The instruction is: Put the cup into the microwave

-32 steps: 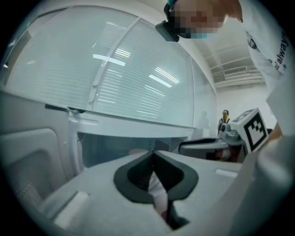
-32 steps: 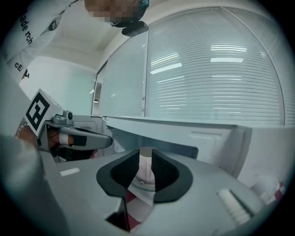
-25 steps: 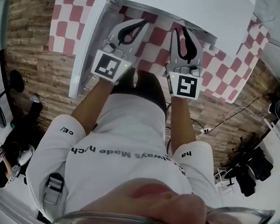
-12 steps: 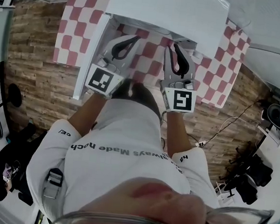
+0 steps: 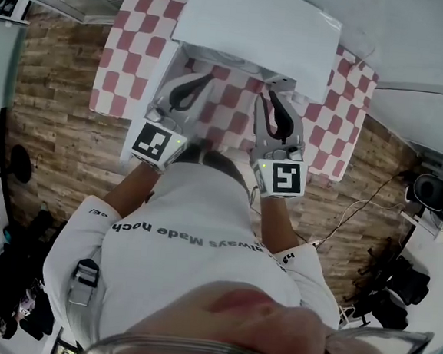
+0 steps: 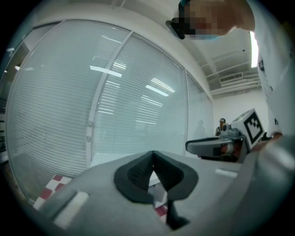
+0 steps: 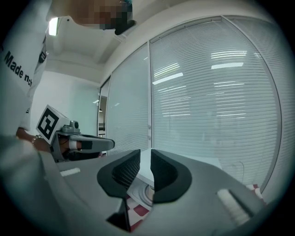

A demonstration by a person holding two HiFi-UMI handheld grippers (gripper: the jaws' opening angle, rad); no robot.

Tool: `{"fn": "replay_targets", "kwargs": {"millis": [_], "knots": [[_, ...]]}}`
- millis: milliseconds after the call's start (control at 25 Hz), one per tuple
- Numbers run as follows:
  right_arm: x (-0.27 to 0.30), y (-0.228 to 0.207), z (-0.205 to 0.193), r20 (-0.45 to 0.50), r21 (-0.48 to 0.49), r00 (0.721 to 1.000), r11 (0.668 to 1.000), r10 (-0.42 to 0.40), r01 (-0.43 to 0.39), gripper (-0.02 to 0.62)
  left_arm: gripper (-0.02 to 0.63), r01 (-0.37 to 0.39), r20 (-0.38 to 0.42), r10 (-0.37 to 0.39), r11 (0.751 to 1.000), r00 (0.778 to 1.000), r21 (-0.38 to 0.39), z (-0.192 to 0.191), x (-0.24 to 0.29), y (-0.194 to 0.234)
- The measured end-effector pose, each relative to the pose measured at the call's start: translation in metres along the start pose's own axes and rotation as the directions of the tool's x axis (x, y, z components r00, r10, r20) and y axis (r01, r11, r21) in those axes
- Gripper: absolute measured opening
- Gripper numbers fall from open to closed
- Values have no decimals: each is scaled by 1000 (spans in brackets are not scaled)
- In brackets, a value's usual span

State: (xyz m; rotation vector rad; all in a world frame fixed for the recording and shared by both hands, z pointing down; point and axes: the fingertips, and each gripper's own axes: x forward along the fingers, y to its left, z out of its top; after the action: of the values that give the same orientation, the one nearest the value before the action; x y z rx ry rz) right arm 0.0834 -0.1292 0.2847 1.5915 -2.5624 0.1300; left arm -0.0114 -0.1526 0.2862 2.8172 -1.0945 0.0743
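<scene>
L gripper (image 5: 208,77) clenched, pads tip-to-tip, empty. R gripper (image 5: 269,96) pads a thin slit apart, nothing gripped. Both over checked cloth (image 5: 124,56), near white microwave (image 5: 258,21). Cup: can't place; white round obj (image 7: 144,193) shows thru R slit.

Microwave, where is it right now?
Head view, top middle: the white microwave sits on the red-checked cloth, just beyond the left claw and right claw.

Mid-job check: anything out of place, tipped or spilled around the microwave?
Nothing stands out. The left gripper, jaws shut, and right gripper, jaws slightly apart, both empty, hover over the checkered cloth before the white microwave. No spill shows; no cup is clearly visible.
</scene>
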Motion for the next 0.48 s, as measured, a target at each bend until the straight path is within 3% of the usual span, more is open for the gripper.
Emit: {"fn": "replay_targets", "kwargs": {"millis": [480], "knots": [[-36, 13, 47, 11, -9, 1000, 1000, 15, -15, 71, 5, 22, 30, -22, 1000, 999, 5, 43, -22, -20]]}}
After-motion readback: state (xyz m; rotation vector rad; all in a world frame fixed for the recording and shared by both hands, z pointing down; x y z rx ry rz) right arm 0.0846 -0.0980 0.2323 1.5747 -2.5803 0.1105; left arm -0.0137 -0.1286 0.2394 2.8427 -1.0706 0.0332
